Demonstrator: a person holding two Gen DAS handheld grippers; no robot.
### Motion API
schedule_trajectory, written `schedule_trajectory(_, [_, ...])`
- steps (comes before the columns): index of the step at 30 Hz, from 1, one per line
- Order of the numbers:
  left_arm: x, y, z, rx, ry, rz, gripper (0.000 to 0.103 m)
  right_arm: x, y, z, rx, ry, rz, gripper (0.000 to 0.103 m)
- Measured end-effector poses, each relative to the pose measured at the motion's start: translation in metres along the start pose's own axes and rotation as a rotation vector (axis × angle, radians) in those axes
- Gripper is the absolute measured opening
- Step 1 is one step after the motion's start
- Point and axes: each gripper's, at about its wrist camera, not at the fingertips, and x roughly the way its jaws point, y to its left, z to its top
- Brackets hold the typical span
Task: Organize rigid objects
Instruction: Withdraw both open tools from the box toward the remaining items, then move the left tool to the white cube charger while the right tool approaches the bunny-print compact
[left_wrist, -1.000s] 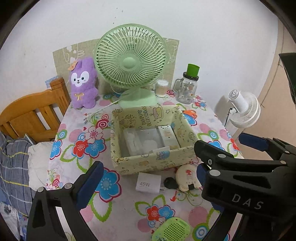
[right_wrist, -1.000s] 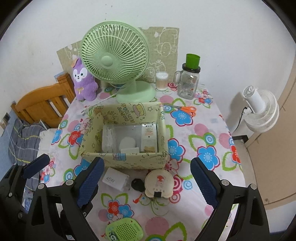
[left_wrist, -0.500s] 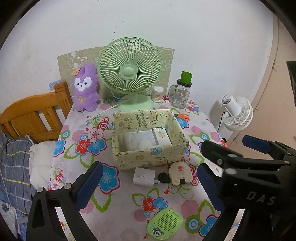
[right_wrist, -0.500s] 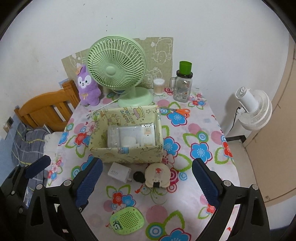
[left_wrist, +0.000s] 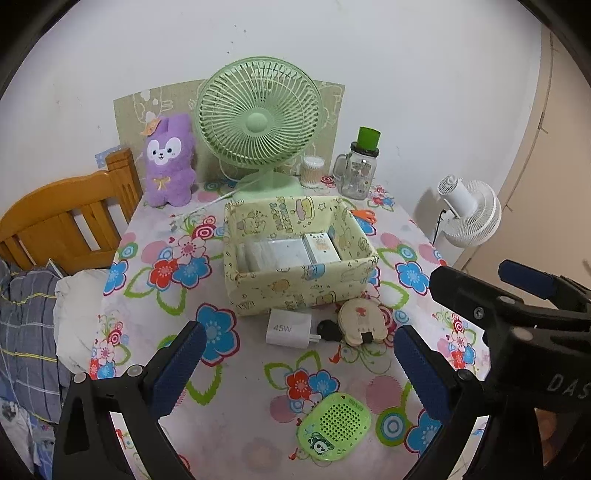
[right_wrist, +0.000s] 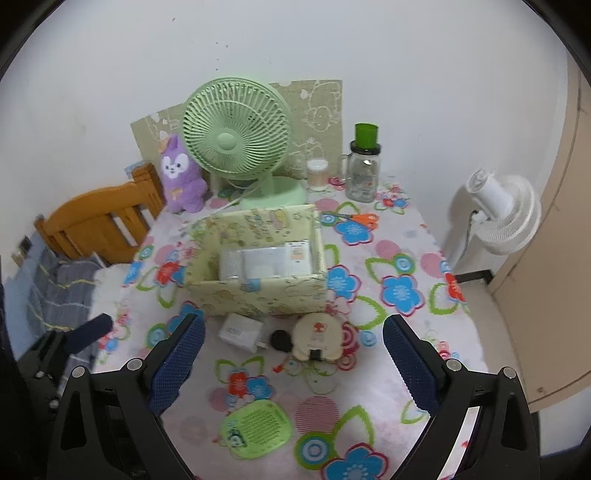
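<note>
**Both hand-held grippers wide and empty above the near worktop edge**

Worktop (left_wrist: 236, 435) has a floral cloth; the near half is mostly bare, open room between the near edge and the items. Far edge sits against a white wall. Left edge is next to a wooden bed frame (left_wrist: 55, 218) with bedding; right edge drops to the floor, where one white floor fan (left_wrist: 469, 214) stands.

Largest to smallest:
- 1 green desk fan (left_wrist: 258, 122), far centre, upright
- 1 patterned box (left_wrist: 295, 288), mid-worktop, open top, flat white packs inside
- 1 purple plush (left_wrist: 170, 162), far left
- 1 glass jar (left_wrist: 360, 170) with green lid, far right
- 1 green speaker (left_wrist: 334, 424), near edge, lying flat
- 1 round cream gadget (left_wrist: 360, 319), touching the box's front
- 1 white 45W charger (left_wrist: 286, 328), just beside it, in front of the box
- 1 pair of orange scissors (right_wrist: 360, 219), right of the box

Left hand-held gripper (left_wrist: 295, 365): jaws wide, nothing held. Right hand-held gripper (right_wrist: 293, 363): jaws wide, nothing held.
</note>
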Motion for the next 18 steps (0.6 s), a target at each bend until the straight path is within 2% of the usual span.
schedule_trajectory(4, [0.009, -0.002, -0.007, 0.011, 0.012, -0.005, 0.103, 0.005, -0.002, -0.009, -0.029, -0.016, -0.011, 0.098])
schedule_trajectory(18, [0.051, -0.003, -0.020, 0.047, 0.039, 0.003, 0.103, 0.042, -0.008, -0.023, -0.104, 0.039, 0.005, 0.098])
